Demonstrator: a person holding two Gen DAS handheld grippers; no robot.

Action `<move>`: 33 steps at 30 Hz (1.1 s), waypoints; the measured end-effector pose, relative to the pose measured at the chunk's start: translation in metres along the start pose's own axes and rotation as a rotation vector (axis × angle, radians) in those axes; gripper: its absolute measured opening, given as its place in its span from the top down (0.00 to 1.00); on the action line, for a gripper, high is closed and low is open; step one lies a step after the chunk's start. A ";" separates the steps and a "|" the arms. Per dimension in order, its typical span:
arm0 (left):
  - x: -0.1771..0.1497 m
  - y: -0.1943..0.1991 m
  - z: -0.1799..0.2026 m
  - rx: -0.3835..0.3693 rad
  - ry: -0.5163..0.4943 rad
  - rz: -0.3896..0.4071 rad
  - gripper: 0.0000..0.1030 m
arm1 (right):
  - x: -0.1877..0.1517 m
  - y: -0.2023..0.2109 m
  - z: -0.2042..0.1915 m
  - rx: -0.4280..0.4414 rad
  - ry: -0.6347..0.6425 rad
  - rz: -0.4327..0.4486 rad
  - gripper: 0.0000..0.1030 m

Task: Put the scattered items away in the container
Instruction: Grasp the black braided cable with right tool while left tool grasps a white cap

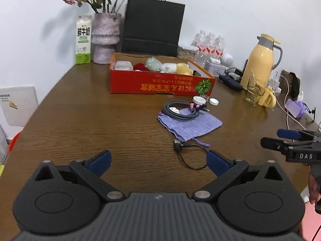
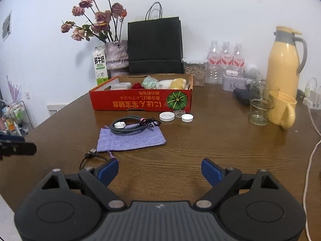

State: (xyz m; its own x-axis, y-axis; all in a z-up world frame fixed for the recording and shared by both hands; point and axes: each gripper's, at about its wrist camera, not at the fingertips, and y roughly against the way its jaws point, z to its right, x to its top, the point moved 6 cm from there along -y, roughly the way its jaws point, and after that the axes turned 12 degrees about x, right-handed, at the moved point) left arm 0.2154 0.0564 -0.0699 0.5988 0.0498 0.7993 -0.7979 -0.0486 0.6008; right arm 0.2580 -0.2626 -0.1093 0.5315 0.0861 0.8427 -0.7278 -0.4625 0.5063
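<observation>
Lavender woven cloth marks the middle of the clutter: a small drawstring pouch [image 2: 131, 139] lies flat on the wooden table [image 2: 200, 150], with a coiled braided charging cable [image 2: 128, 125] resting across its far edge and a thin black USB cable [image 1: 189, 154] looped just off its near corner. Three small white and clear jar lids [image 2: 176, 116] sit just in front of the red cardboard box [image 2: 140, 102], which already holds a few soft, rounded items along its back wall. Both tools hang short of all this with nothing between their pads: the left gripper [image 1: 158, 160] is spread wide over bare wood beside the thin cable, and the right gripper [image 2: 159, 170] is likewise released and empty. All of it looks light. The pouch is limp and would likely fold, so a pinch at one edge or the drawstring end seems best; the braided coil is springy (it may unwind if lifted by a single strand) and is better pinched across several turns; the lids are hard, smooth and low, probably slippery, so take them across the rim.
</observation>
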 end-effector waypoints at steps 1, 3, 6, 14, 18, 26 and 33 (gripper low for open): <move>0.001 -0.005 0.002 0.001 -0.004 -0.005 0.00 | 0.002 -0.006 0.001 0.006 0.002 -0.009 0.14; 0.005 -0.018 0.005 0.003 -0.004 -0.017 0.00 | 0.009 -0.023 0.003 0.011 0.012 -0.021 0.15; 0.013 -0.037 0.011 -0.004 -0.005 -0.018 0.00 | 0.023 -0.052 0.007 0.038 -0.014 -0.034 0.26; 0.044 -0.094 0.037 -0.035 -0.090 0.009 0.06 | 0.067 -0.149 0.017 0.112 -0.135 -0.075 0.47; 0.054 -0.126 0.039 -0.055 -0.098 -0.036 0.23 | 0.073 -0.188 0.016 0.040 -0.066 -0.112 0.48; 0.048 -0.152 0.032 -0.104 -0.042 -0.086 0.33 | 0.067 -0.206 0.008 0.068 -0.023 -0.099 0.83; 0.064 -0.156 0.043 -0.106 -0.117 -0.043 0.48 | 0.086 -0.161 0.039 0.062 -0.127 0.010 0.83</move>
State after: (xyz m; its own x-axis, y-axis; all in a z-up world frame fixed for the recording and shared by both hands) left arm 0.3815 0.0240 -0.1118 0.6316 -0.0668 0.7724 -0.7705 0.0568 0.6350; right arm 0.4378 -0.2147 -0.1255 0.5774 -0.0292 0.8159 -0.7075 -0.5166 0.4822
